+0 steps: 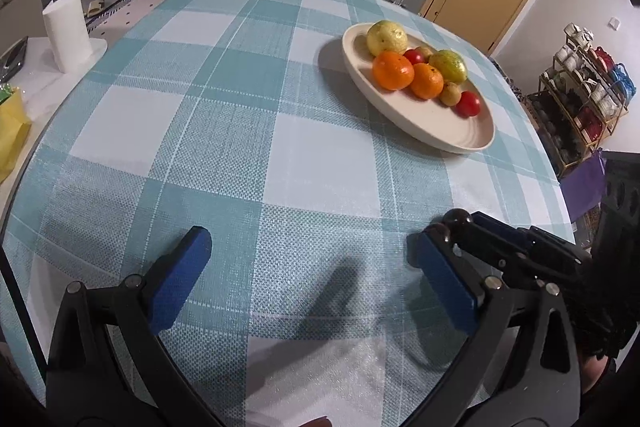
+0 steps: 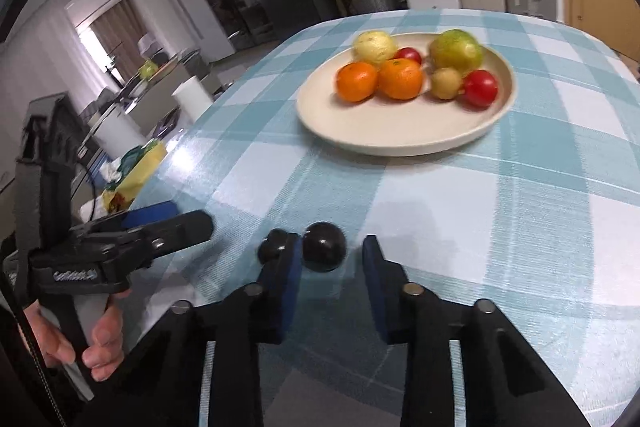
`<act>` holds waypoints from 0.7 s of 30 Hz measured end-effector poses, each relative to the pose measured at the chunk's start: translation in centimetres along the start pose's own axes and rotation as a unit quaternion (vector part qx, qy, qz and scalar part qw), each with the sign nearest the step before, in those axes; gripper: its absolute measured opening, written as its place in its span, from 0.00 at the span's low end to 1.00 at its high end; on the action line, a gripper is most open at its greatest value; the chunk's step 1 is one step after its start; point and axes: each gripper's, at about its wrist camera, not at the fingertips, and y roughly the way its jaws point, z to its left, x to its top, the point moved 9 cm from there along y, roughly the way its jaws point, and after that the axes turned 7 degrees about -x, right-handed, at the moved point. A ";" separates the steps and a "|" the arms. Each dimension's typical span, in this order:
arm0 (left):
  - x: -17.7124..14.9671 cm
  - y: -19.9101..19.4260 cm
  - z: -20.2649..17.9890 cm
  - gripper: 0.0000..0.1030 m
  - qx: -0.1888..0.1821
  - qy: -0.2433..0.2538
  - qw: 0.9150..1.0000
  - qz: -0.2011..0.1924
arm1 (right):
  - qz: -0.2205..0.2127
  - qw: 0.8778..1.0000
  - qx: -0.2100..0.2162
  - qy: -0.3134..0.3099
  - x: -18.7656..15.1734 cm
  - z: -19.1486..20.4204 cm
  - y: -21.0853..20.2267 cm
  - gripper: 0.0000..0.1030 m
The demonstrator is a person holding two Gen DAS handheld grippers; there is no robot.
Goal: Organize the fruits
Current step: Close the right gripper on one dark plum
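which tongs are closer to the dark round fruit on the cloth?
Right. The dark round fruit sits between the right tongs' fingers; the left tongs hang off to its side, apart.

I saw even indoor light on the counter (image 1: 224, 131), soft shadows under the tongs and plate (image 2: 360, 131). The right wrist view was motion-blurred, with glare near its left; fisheye edges bent darkly.

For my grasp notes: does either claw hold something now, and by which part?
Nothing is clearly held. The left claw is open over the tablecloth. A dark round fruit lies at the right claw's tips, against one pad, apart from the other.
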 end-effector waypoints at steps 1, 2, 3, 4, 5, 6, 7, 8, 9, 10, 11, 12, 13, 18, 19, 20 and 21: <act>-0.1 0.1 0.0 0.99 -0.002 -0.002 1.000 0.001 | 0.001 1.000 0.000 -0.005 0.0 0.2 0.1 0.24; 0.0 0.2 0.0 0.99 -0.003 -0.002 1.000 0.002 | 0.000 1.000 0.000 -0.007 0.0 0.4 0.1 0.23; 0.0 0.2 0.0 0.99 -0.002 -0.001 1.000 0.000 | -0.002 1.000 -0.001 -0.008 0.1 0.5 0.1 0.23; 0.1 0.2 -0.1 0.99 -0.002 0.000 1.000 0.000 | -0.002 1.000 -0.001 -0.008 0.1 0.5 0.1 0.22; 0.1 0.2 -0.1 0.99 -0.003 0.001 1.000 -0.001 | -0.003 1.000 0.001 -0.006 0.1 0.5 0.1 0.22; 0.2 0.1 -0.1 0.99 -0.004 0.001 1.000 -0.003 | -0.003 1.000 0.006 -0.003 0.0 0.4 0.1 0.22; 0.3 0.0 -0.2 0.99 -0.006 0.002 1.000 -0.006 | -0.003 1.000 0.010 0.001 0.0 0.3 0.1 0.22; 0.4 -0.1 -0.3 0.99 -0.006 0.005 1.000 -0.009 | -0.003 1.000 0.018 0.008 -0.1 0.2 0.1 0.22; 0.4 -0.2 -0.4 0.99 -0.004 0.007 1.000 -0.011 | -0.004 1.000 0.027 0.016 -0.1 0.0 0.0 0.22; 0.5 -0.2 -0.4 0.99 -0.005 0.008 1.000 -0.013 | -0.006 0.999 0.037 0.026 -0.1 -0.2 -0.1 0.22; 0.5 -0.3 -0.5 0.99 -0.008 0.009 1.000 -0.013 | -0.009 0.998 0.045 0.038 -0.1 -0.5 -0.3 0.22; 0.5 -0.2 -0.6 0.99 -0.010 0.009 1.000 -0.012 | -0.010 0.998 0.049 0.046 0.0 -0.8 -0.4 0.22; 0.5 -0.2 -0.7 0.99 -0.011 0.009 1.000 -0.010 | -0.013 0.997 0.054 0.055 0.0 -1.1 -0.6 0.22; 0.2 0.2 -1.7 0.99 -0.020 0.014 1.000 0.004 | -0.030 0.995 0.052 0.078 0.3 -2.8 -1.8 0.22; 0.2 0.4 -2.0 0.99 -0.024 0.016 1.000 0.007 | -0.030 0.995 0.056 0.083 0.3 -3.0 -2.0 0.22; 0.1 0.5 -2.4 0.99 -0.026 0.020 0.999 0.009 | -0.028 0.993 0.064 0.091 0.2 -3.3 -2.0 0.22; 0.1 0.6 -2.8 0.99 -0.029 0.025 0.999 0.010 | -0.028 0.993 0.064 0.096 0.1 -3.7 -2.2 0.22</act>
